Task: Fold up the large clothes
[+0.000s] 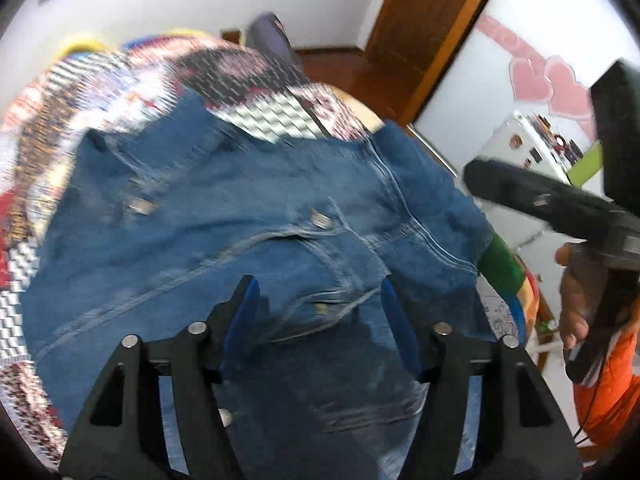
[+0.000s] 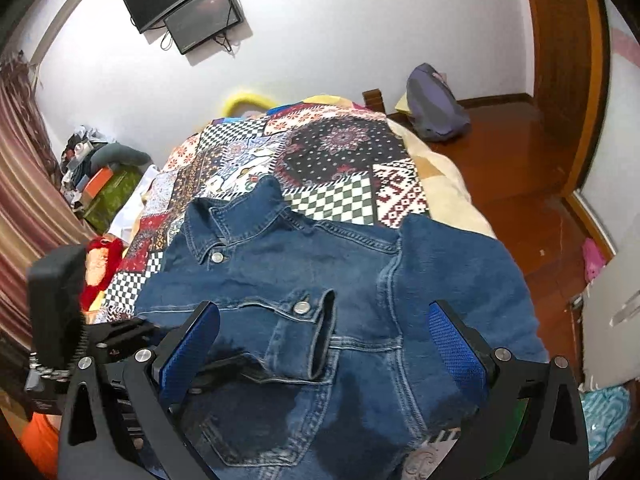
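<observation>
Left gripper [image 1: 316, 300], jaws parted about a moderate gap and holding nothing, poised just above the jacket [image 1: 248, 216]; the denim beneath shows between the blue pads [image 1: 244, 320] but is not pinched, which suggests a fold has been laid down and let go. Right gripper [image 2: 324, 340], jaws spread wide and likewise empty, hovering over the near part of the same jacket [image 2: 320, 264], apparently ready to take the next edge. One denim jacket lies front-up on the bed [image 2: 340, 148], collar [image 2: 236, 208] toward the far end, body spread flat so that its seams can serve as fold lines. One sleeve, ending in a buttoned cuff [image 2: 308, 332], is folded across the chest and rests between the right gripper's fingers; the other sleeve [image 2: 472, 264] lies out to the right-hand side of that view and, in my judgement, remains to be brought in. Count: two grippers, one jacket, one cuff in clear view, two metal buttons plainly seen in the right wrist view (collar and cuff). A patchwork quilt [image 2: 328, 168] covers the bed and bears the garment. A hand [image 1: 576, 300] holds the right gripper at the margin of the left wrist view. Two screens [image 2: 188, 4] hang on the far wall.
</observation>
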`<state>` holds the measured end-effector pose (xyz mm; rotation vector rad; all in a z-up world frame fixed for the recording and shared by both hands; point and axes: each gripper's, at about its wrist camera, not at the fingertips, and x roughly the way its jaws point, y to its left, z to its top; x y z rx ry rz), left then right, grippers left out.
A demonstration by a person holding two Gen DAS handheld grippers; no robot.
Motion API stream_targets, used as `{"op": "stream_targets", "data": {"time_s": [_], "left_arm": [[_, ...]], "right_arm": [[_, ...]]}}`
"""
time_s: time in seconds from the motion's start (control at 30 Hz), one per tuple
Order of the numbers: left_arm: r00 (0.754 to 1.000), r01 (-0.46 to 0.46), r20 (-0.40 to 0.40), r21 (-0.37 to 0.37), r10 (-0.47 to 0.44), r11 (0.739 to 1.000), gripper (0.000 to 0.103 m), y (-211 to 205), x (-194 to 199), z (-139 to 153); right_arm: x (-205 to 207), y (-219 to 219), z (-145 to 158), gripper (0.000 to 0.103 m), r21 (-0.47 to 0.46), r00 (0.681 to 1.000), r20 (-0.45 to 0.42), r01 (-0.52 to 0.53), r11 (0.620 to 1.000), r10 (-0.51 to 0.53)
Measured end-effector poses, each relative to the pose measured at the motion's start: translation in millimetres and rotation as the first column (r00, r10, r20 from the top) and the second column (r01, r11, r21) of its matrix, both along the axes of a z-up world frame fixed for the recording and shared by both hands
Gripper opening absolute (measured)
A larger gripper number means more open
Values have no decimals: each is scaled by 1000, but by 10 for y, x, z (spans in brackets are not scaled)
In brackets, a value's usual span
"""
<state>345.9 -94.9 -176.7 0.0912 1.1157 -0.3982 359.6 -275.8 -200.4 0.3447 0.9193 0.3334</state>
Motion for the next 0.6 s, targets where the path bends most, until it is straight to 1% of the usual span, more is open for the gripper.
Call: {"op": "stream_targets", "data": {"time_s": [0.03,0.07,0.1,0.17,0.23,0.27,0.3,0.37,0.4,0.47,0.53,0.57,0.6], "left_arm": [[1000,-13,29,7,13,1000,72,90,-24,68],[998,-30,60,16,29,999,81,190,-38,137],[992,-65,110,35,61,997,92,352,-92,229],[979,-121,170,63,109,991,97,574,-98,286],[965,-190,205,105,166,976,98,890,-154,317],[960,-220,204,121,192,968,98,1020,-169,310],[951,-265,202,140,235,954,98,1211,-188,288],[931,-343,192,160,311,926,98,1565,-247,225],[924,-365,188,166,334,916,98,1676,-265,193],[903,-422,177,192,392,886,98,1992,-345,65],[890,-454,155,209,429,866,98,2222,-393,-87],[881,-472,136,215,452,855,98,2320,-409,-171],[867,-498,99,216,488,840,98,2466,-422,-294]], "right_arm": [[21,24,-13,103,4,1000,-6,-5,1000,5],[57,70,-41,103,10,1000,-19,-15,1000,15],[87,113,-75,103,16,999,-32,-28,999,29],[187,232,-192,103,36,995,-79,-64,997,66],[299,366,-351,103,39,986,-135,-89,995,93],[352,420,-419,103,36,982,-157,-99,994,103],[401,476,-497,103,33,977,-183,-108,994,112],[513,603,-692,103,34,959,-253,-121,992,126],[565,663,-791,103,41,949,-286,-126,991,133],[616,746,-947,103,52,934,-327,-135,990,144],[667,812,-1090,102,91,916,-371,-126,988,151],[677,836,-1144,102,105,912,-384,-113,988,145],[684,861,-1171,101,109,911,-388,-106,988,141]]}}
